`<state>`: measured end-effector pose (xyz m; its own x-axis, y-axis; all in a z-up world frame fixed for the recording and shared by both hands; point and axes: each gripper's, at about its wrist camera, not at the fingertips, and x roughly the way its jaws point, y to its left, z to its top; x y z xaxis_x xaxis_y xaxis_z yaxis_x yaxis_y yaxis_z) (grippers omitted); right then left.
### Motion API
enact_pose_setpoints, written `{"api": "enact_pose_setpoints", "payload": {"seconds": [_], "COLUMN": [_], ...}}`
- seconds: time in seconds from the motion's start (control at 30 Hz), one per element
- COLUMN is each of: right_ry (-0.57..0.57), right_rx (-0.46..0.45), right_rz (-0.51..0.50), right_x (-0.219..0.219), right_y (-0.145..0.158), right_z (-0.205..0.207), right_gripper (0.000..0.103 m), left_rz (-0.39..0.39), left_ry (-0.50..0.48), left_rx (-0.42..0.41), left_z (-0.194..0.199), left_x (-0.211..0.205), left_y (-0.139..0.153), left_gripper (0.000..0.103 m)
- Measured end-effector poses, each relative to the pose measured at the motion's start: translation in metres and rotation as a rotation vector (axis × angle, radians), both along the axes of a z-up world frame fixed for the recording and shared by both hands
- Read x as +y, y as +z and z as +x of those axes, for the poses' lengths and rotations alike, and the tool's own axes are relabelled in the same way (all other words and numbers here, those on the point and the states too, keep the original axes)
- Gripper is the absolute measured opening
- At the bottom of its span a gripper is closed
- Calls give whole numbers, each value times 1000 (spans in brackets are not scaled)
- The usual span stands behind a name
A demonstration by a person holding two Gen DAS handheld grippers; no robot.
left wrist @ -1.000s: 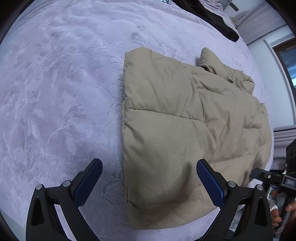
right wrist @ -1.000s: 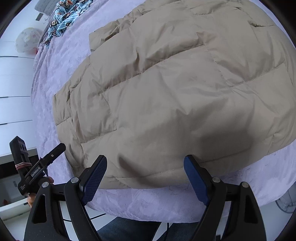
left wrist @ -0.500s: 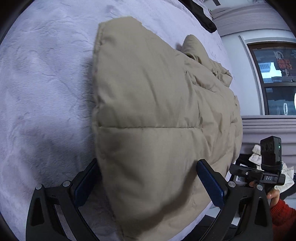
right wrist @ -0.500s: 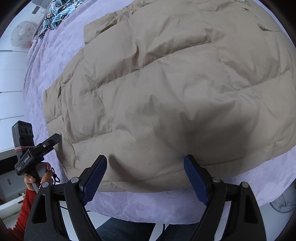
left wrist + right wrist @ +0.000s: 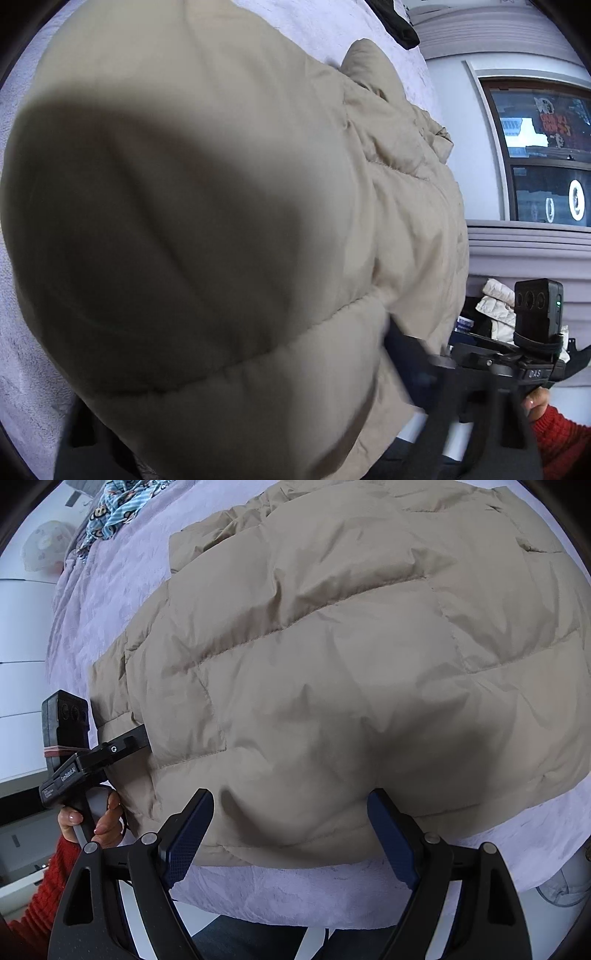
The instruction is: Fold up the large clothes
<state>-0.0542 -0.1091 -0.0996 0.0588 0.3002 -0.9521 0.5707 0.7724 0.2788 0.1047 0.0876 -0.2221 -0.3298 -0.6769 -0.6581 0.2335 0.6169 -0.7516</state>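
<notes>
A beige puffer jacket (image 5: 221, 221) (image 5: 332, 646) lies spread on a lavender bed cover (image 5: 295, 890). My left gripper (image 5: 240, 398) has the jacket's puffy corner bulging between its jaws, which are closing. One blurred finger (image 5: 402, 365) presses the fabric; the other is hidden under it. The right wrist view shows the left gripper (image 5: 125, 746) at the jacket's left edge, held by a hand (image 5: 107, 819). My right gripper (image 5: 290, 834) stands open over the near hem, with the fabric swelling up between its blue pads.
A black garment (image 5: 399, 22) lies at the far end of the bed and a blue patterned cloth (image 5: 114, 506) at the far left. A dark window (image 5: 543, 155) and a white padded item (image 5: 495, 310) are beyond the bed's edge. A red sleeve (image 5: 44, 878) is at the lower left.
My left gripper dropped and pushed forward onto the jacket's corner, which now fills its view, and its jaws have narrowed on it. The right gripper has stayed over the near hem.
</notes>
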Motion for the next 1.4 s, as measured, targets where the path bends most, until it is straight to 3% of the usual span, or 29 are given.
{"api": "enact_pose_setpoints", "payload": {"seconds": [0.03,0.13,0.33,0.47,0.53,0.57,0.6,0.7,0.87,1.13,1.27,1.4], "right_ry": [-6,-17,-31,-62,-98,-112,-118,-103,-19,-55,-37,-17], "right_rx": [-4,-13,-50,-111,-153,-174,-187,-242,-238,-204,-211,-295], "right_rz": [1,-1,-7,-80,-108,-113,-105,-44,77,315,379,318], "right_x": [-1,-2,-11,-35,-52,-60,-68,-83,-86,-109,-132,-177], "right_y": [0,0,11,29,36,36,34,18,-25,-79,-69,-25], "right_z": [-1,-1,-7,-13,-16,-16,-14,-3,27,45,42,15], "right_gripper": [88,88,88,87,66,31,17,13,11,2,2,2], "left_rz": [-33,-64,-212,-234,-221,-215,-208,-193,-106,136,220,298], "left_ry": [1,-3,52,40,40,43,49,61,85,84,59,-15], "left_rx": [27,-16,-28,-64,-77,-82,-88,-110,-158,-274,-291,-331], "left_z": [-1,-6,-16,-27,-34,-38,-41,-53,-74,-109,-113,-118], "left_x": [-1,-5,-5,-23,-33,-39,-45,-68,-116,-217,-250,-292], "left_y": [1,20,77,113,127,133,141,164,202,233,243,246], "left_gripper": [39,25,22,22,22,22,22,22,22,22,22,22]}}
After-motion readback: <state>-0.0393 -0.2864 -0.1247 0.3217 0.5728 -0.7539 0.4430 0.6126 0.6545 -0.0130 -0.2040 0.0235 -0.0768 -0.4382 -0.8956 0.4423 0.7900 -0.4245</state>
